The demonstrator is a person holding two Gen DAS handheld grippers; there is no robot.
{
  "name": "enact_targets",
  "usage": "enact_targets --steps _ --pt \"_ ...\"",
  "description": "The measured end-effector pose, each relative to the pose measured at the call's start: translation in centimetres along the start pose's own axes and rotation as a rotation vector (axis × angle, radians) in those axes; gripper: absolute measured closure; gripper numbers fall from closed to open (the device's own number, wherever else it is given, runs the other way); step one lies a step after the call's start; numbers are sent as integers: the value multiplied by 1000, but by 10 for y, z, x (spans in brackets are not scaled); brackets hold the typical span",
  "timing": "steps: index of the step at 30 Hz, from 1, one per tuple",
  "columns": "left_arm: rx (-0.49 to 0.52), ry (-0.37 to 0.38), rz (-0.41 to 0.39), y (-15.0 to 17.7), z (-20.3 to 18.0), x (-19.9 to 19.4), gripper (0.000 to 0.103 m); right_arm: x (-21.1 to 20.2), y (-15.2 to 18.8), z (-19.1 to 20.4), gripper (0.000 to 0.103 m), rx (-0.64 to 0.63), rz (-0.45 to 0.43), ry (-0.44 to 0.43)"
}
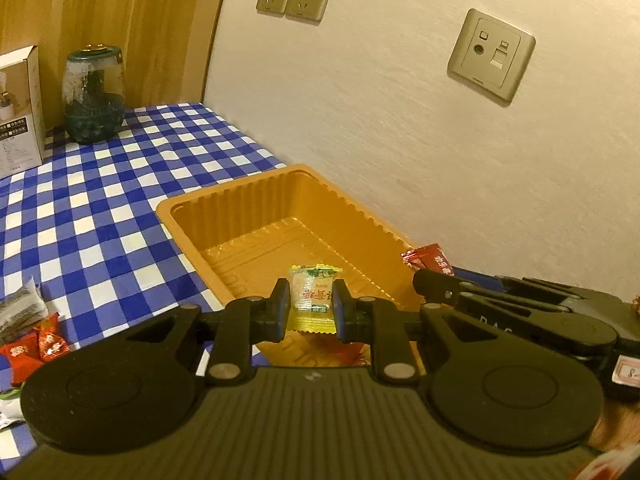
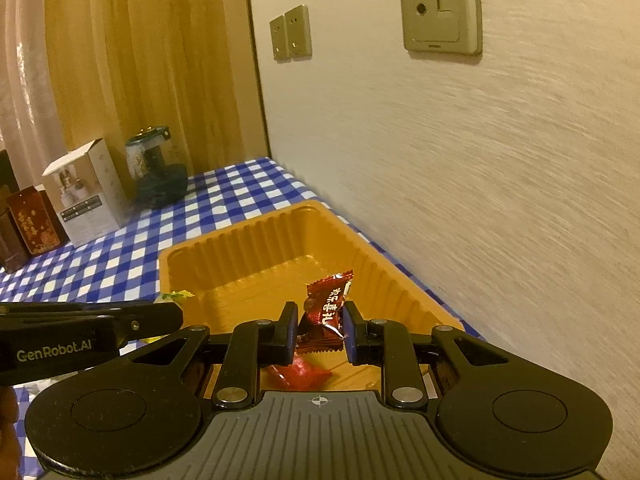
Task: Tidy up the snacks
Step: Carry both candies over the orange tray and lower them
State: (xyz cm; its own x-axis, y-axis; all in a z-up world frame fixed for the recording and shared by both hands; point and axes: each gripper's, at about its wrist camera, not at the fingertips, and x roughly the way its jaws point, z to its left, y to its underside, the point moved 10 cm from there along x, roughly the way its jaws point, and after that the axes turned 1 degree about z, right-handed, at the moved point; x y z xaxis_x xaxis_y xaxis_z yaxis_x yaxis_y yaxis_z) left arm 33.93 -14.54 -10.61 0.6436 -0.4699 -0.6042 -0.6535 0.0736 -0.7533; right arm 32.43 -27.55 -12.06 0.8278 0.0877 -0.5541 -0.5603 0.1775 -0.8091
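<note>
The left gripper (image 1: 310, 307) is clenched on a small yellow and clear candy wrapper with red lettering (image 1: 311, 300), held upright over the near end of the ribbed orange plastic tray (image 1: 224, 204) that sits on the blue and white checked tablecloth (image 1: 120, 184) against the textured cream wall (image 1: 400, 120). The wrapper's lower edge hangs below the pads and its print is too small to read. The right gripper (image 2: 320, 330) grasps a dark red foil candy with white characters (image 2: 328, 304), tilted, also above the tray's near end; in the left view only a red corner of that candy shows past the black finger. Beneath the right gripper, a red wrapper (image 2: 300, 374) lies inside the tray, mostly hidden by the gripper body. At the left view's lower left edge, red-wrapped candies (image 1: 36, 350) and a grey crinkled packet (image 1: 20, 308) lie on the cloth, partly cut off. At the far end of the table stand a dark green glass jar with a lid (image 1: 94, 96), contents unclear, and a white cardboard box (image 1: 20, 108), cropped by the frame. A brown printed box (image 2: 34, 226) beside them appears only in the right view.
</note>
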Motion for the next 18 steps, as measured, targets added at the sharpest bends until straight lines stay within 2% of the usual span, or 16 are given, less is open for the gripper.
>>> enact_targets --steps 12,14,18 --pt "15 22 15 4 -16 16 83 2 2 -9 79 15 11 14" --pt "11 20 11 3 -16 17 78 2 3 -11 79 17 14 17" --pt "7 8 15 3 -12 17 78 2 3 -14 79 29 14 20"
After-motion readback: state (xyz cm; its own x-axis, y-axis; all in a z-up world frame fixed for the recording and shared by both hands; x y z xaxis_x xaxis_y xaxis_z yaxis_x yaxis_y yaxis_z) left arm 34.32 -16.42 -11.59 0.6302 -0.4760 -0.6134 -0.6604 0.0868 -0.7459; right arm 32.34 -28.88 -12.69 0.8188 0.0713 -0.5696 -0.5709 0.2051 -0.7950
